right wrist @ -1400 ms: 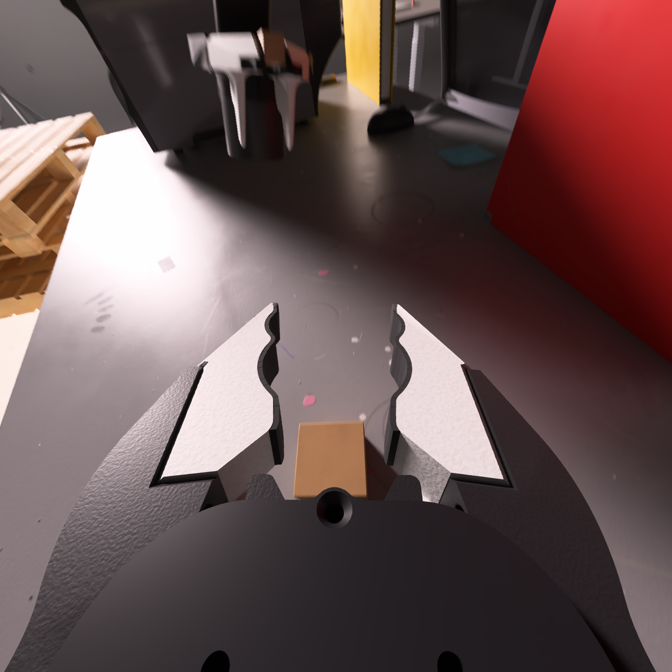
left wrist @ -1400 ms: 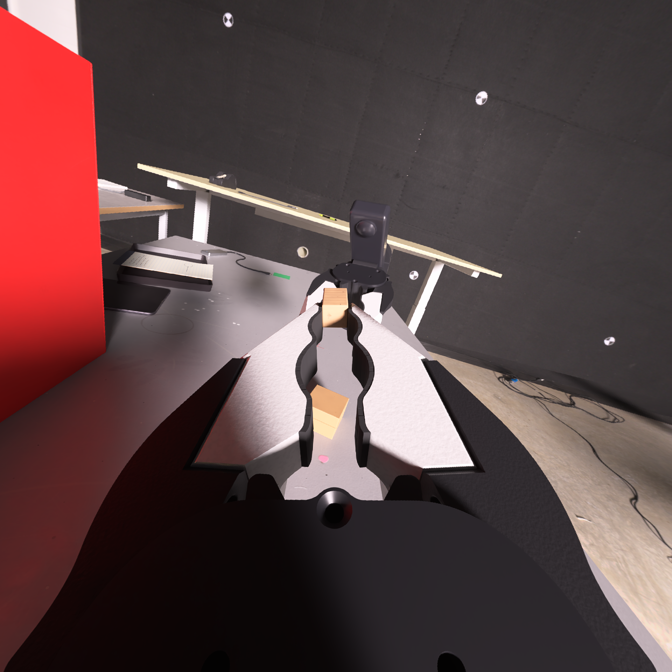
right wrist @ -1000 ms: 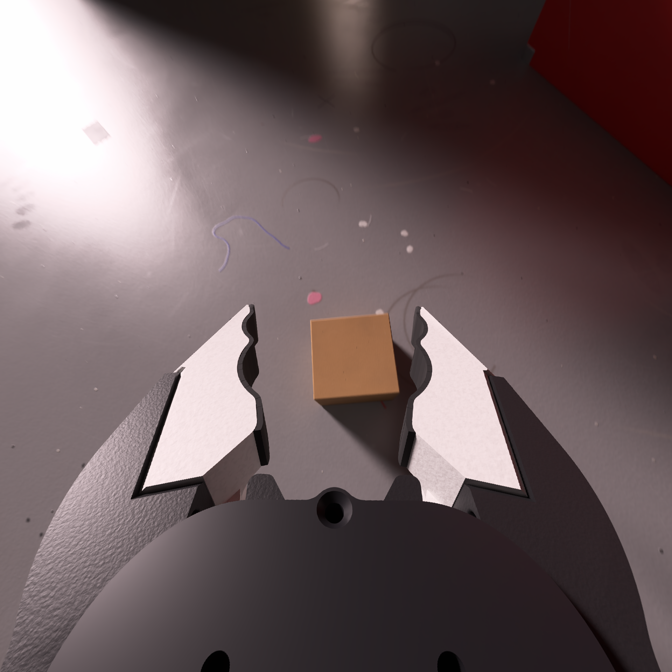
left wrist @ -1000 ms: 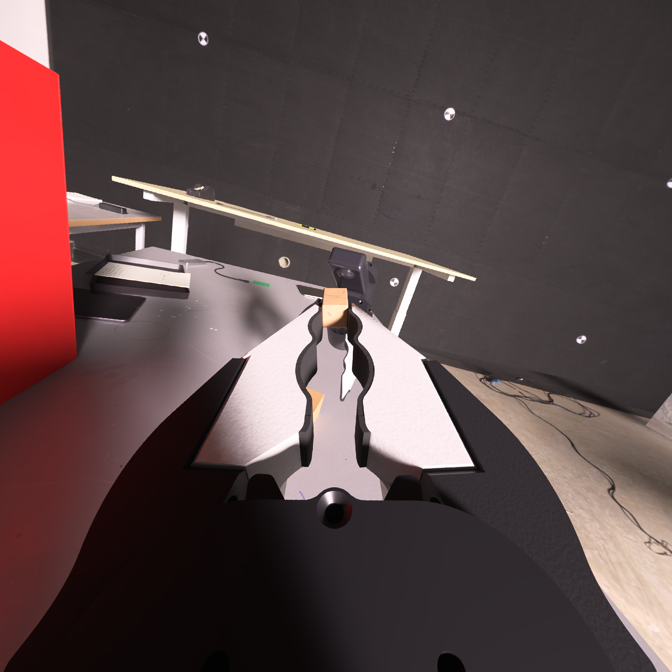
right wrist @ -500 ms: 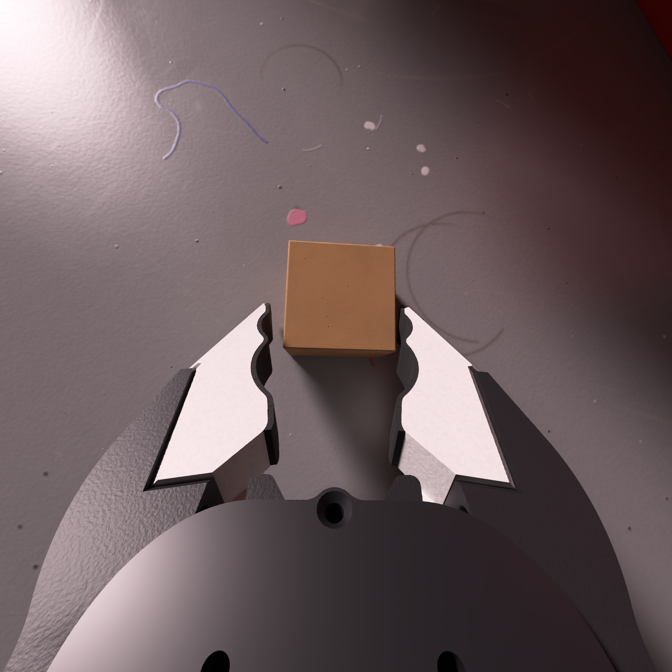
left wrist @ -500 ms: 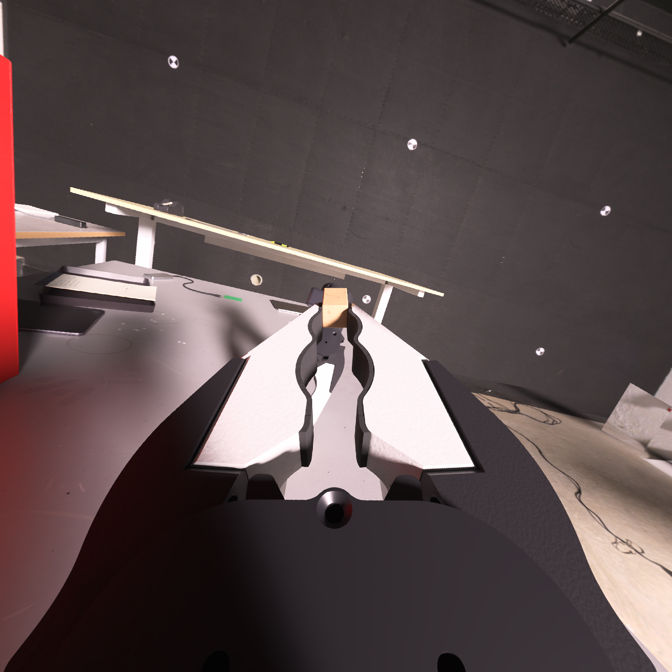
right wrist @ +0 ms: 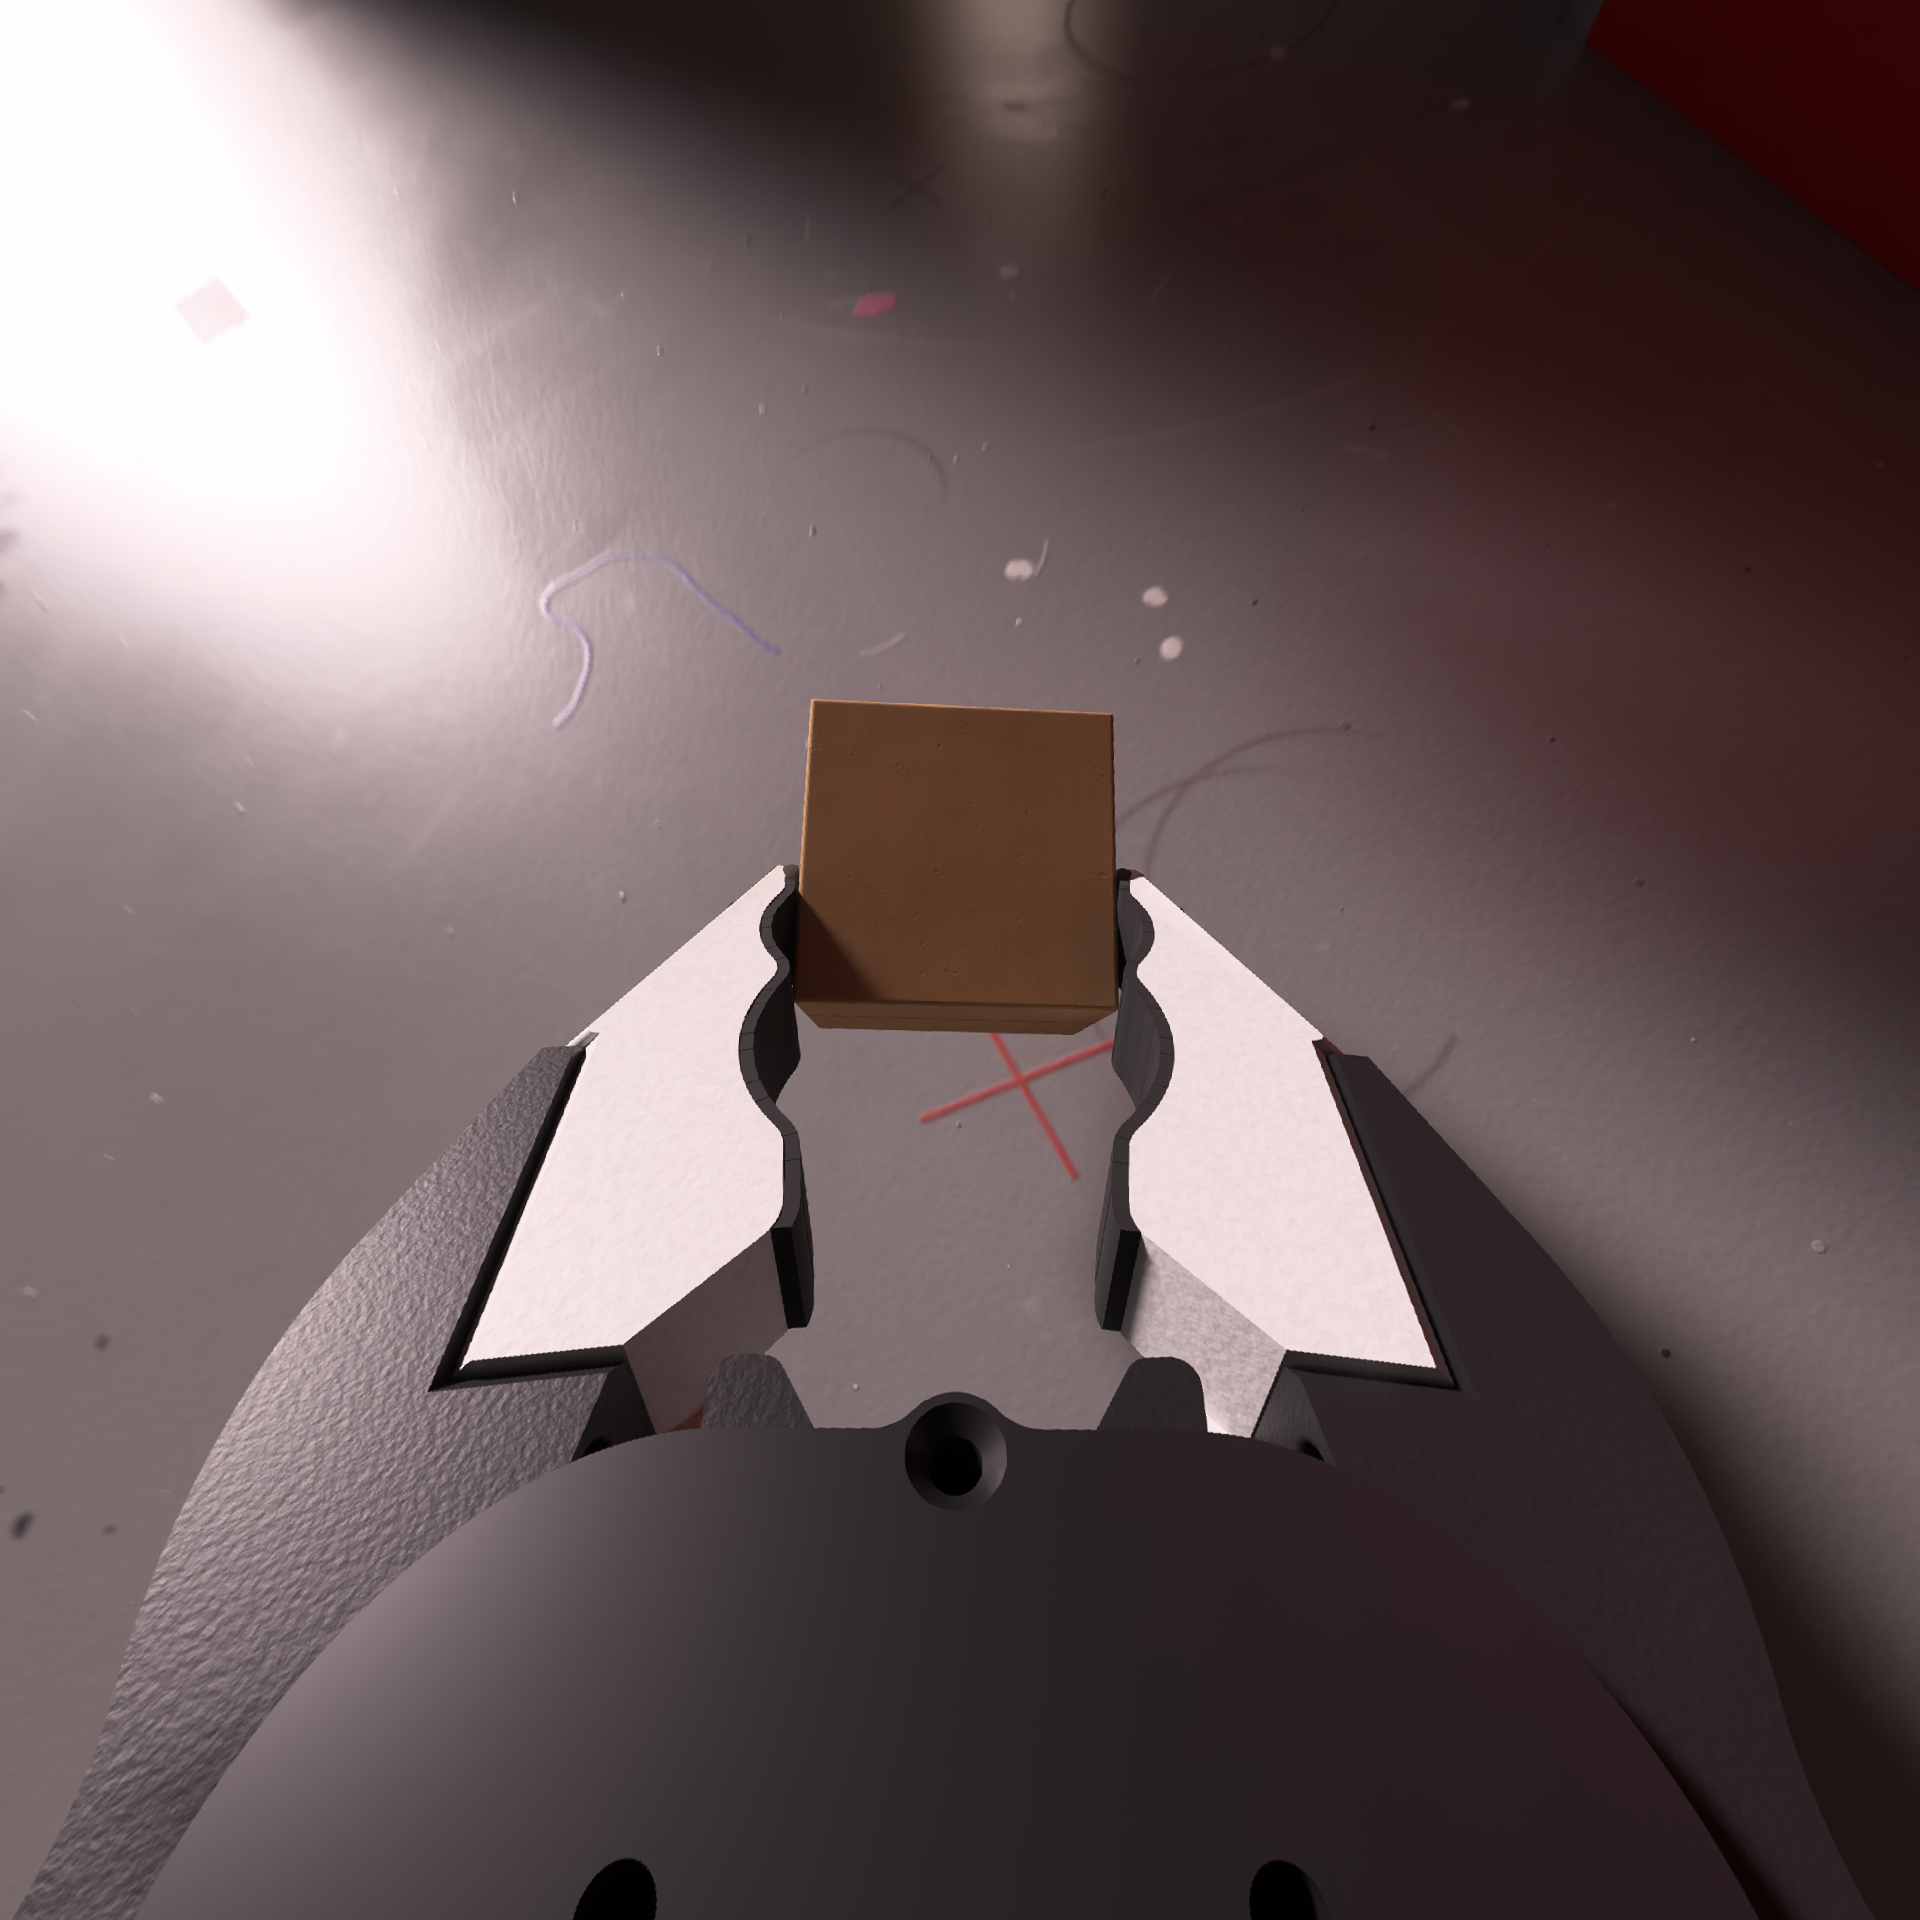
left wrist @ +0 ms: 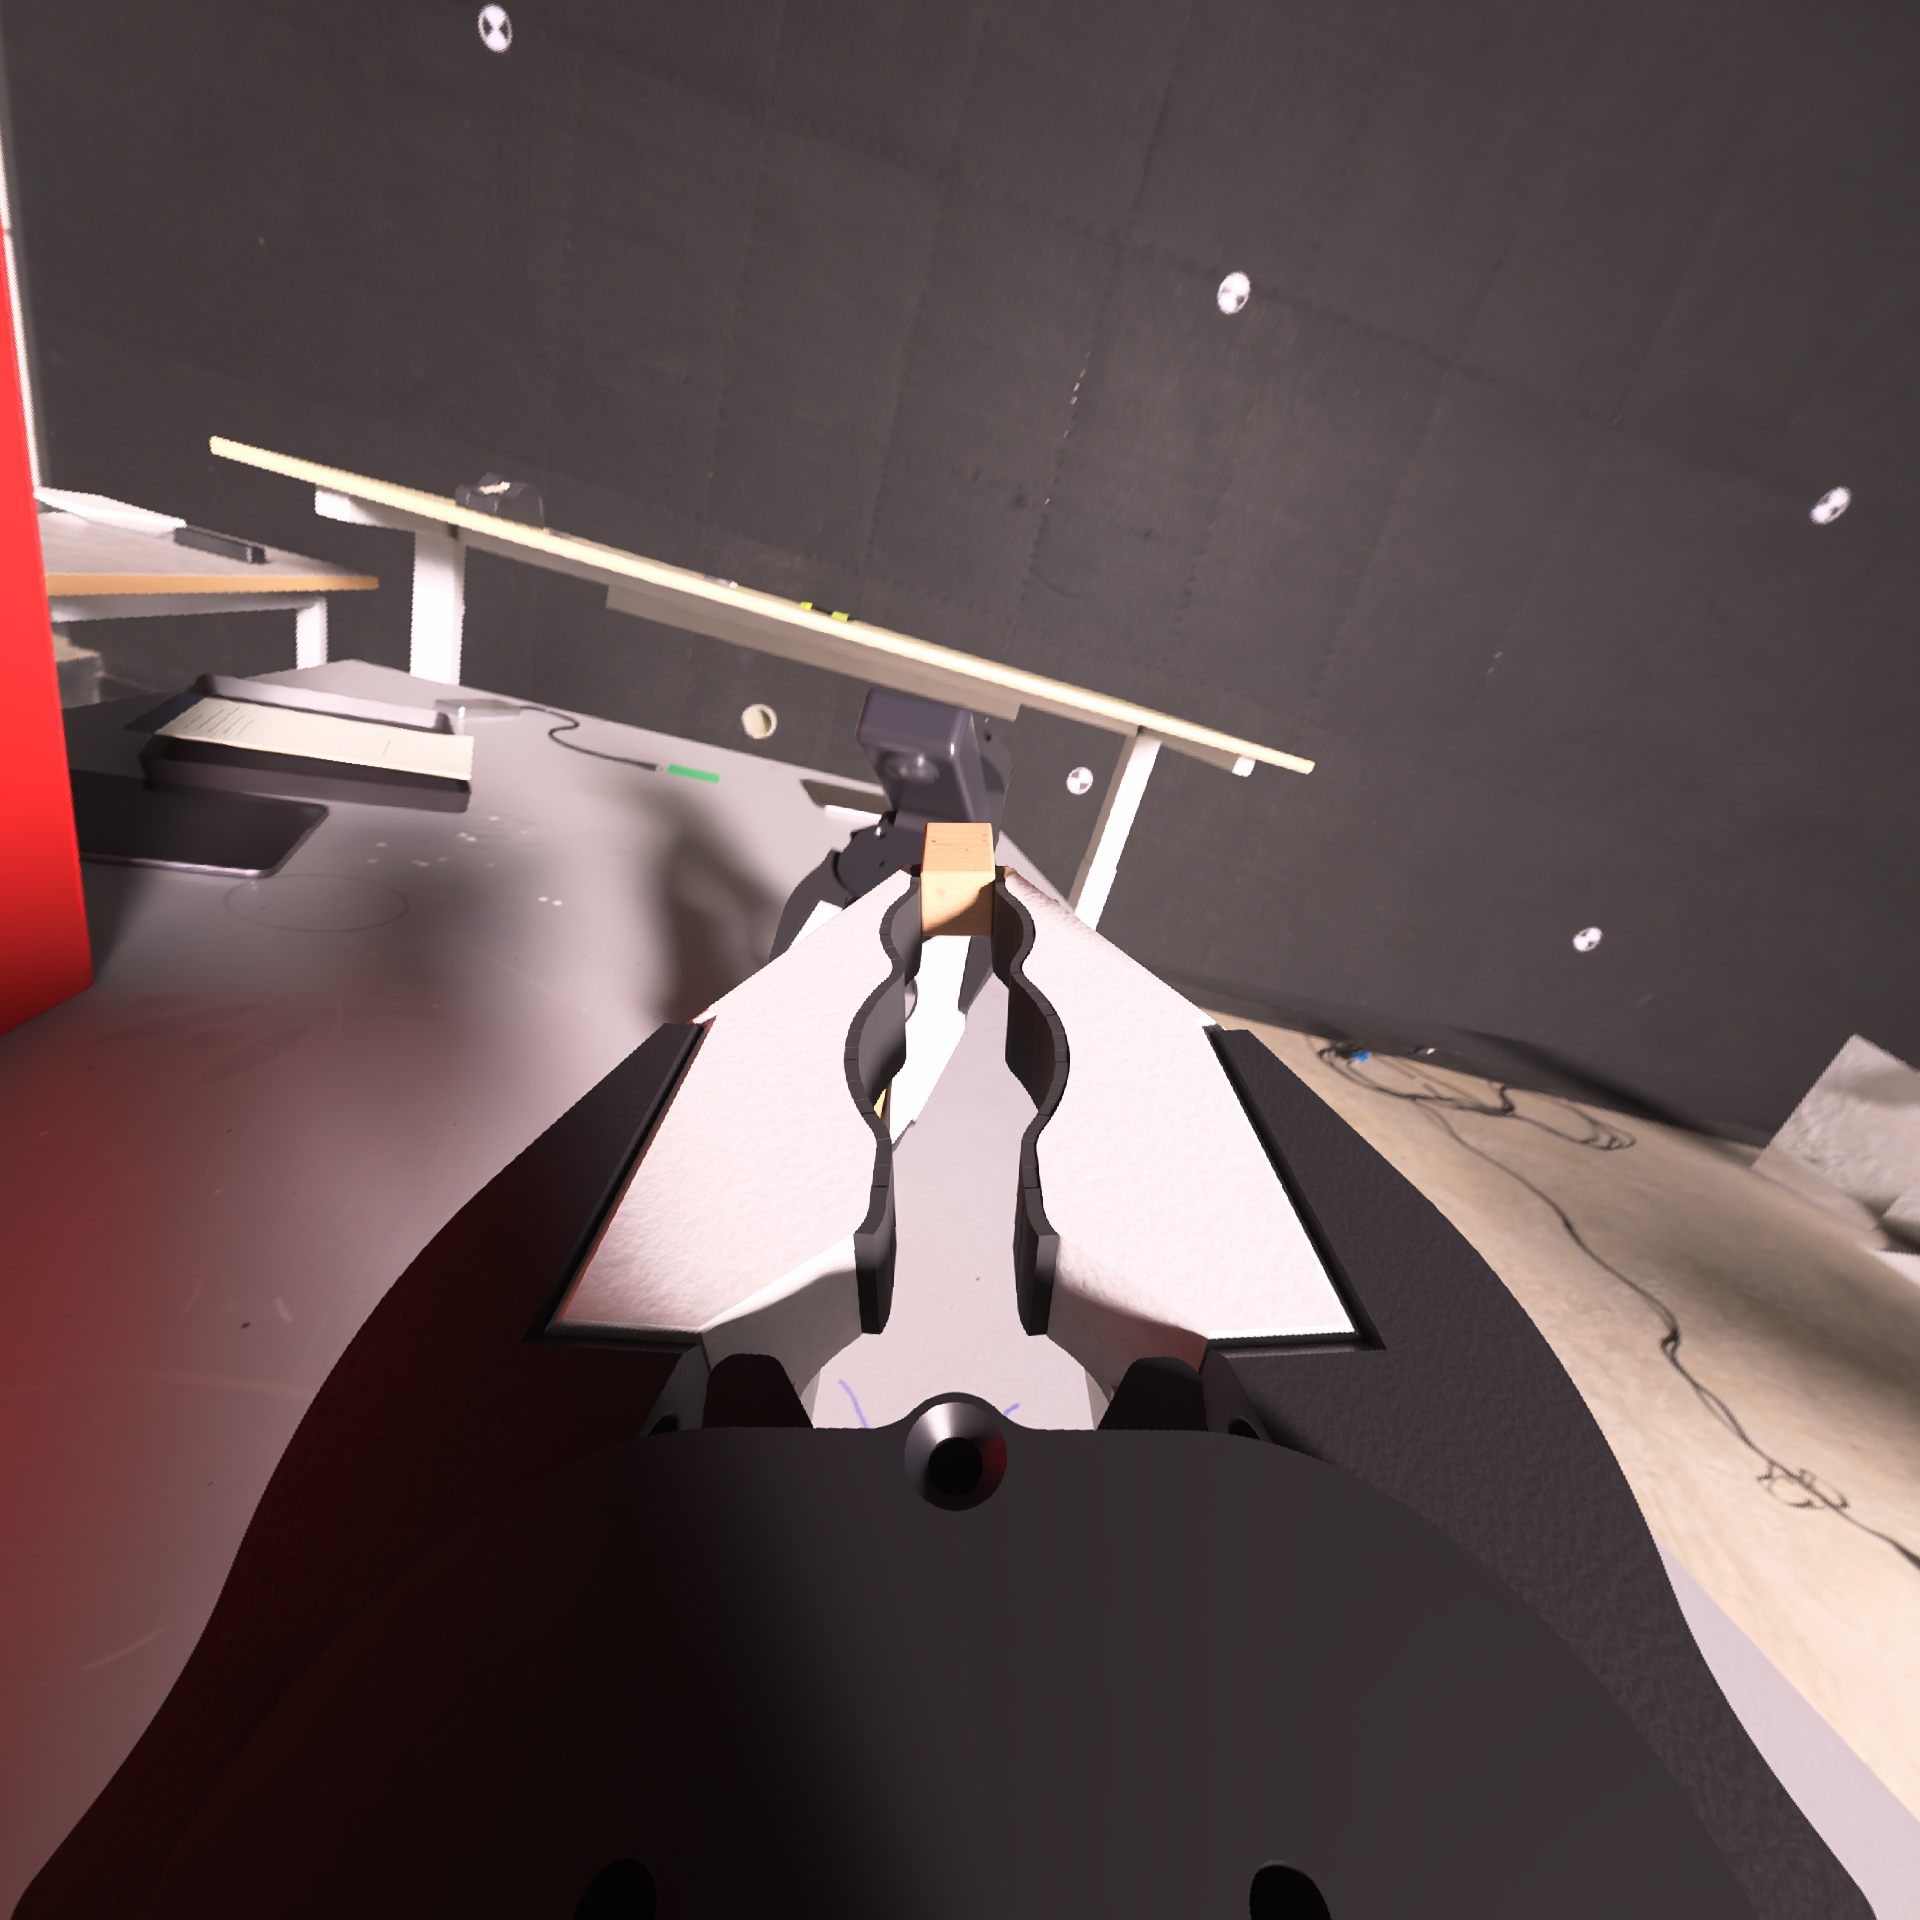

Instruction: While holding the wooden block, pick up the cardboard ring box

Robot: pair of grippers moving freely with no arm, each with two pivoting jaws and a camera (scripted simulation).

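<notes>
My left gripper (left wrist: 958, 885) is shut on the small pale wooden block (left wrist: 958, 896), pinched at the fingertips and held above the grey table (left wrist: 468, 1039). My right gripper (right wrist: 956, 896) is shut on the brown cardboard ring box (right wrist: 956, 852); both fingertips press its side walls. The box hangs a little above the table (right wrist: 416, 883), over a red cross mark (right wrist: 1023, 1086). In the left wrist view the right gripper's dark body (left wrist: 925, 753) shows just beyond the block; the box is hidden there.
A red panel (left wrist: 31, 623) stands at the left. A flat dark tray with a pad (left wrist: 312, 743) and a thin cable (left wrist: 582, 732) lie at the table's far end. A light wooden desk (left wrist: 727, 613) stands behind. The floor with cables (left wrist: 1558, 1299) lies to the right.
My right gripper has closed on the ring box and raised it off the table, uncovering the red cross. My left gripper still holds the block and has tipped slightly.
</notes>
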